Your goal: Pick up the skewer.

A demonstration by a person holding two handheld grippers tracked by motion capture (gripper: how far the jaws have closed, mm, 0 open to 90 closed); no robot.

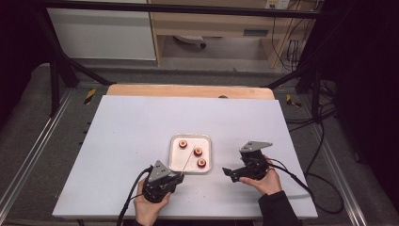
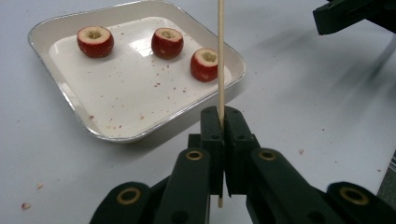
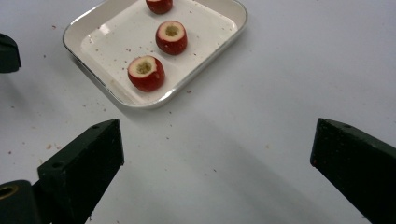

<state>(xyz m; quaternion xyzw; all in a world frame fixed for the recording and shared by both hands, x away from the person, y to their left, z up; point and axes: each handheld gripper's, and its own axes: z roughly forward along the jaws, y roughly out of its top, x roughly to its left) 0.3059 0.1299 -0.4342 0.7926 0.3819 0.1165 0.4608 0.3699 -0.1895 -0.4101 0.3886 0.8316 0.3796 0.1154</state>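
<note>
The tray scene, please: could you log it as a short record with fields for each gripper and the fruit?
surface: white table
tray: white square tray, red specks inside
fruit: three red cored fruits, hollow side up, apart from each other
left gripper: jaws shut on a wooden skewer pointing over the tray
right gripper: jaws wide open, empty, above bare table near the tray

white table [image 1: 136, 141], wooden strip along its far edge; shallow white tray [image 1: 174, 162] near front centre; scattered red crumbs [image 2: 25, 205]
</note>
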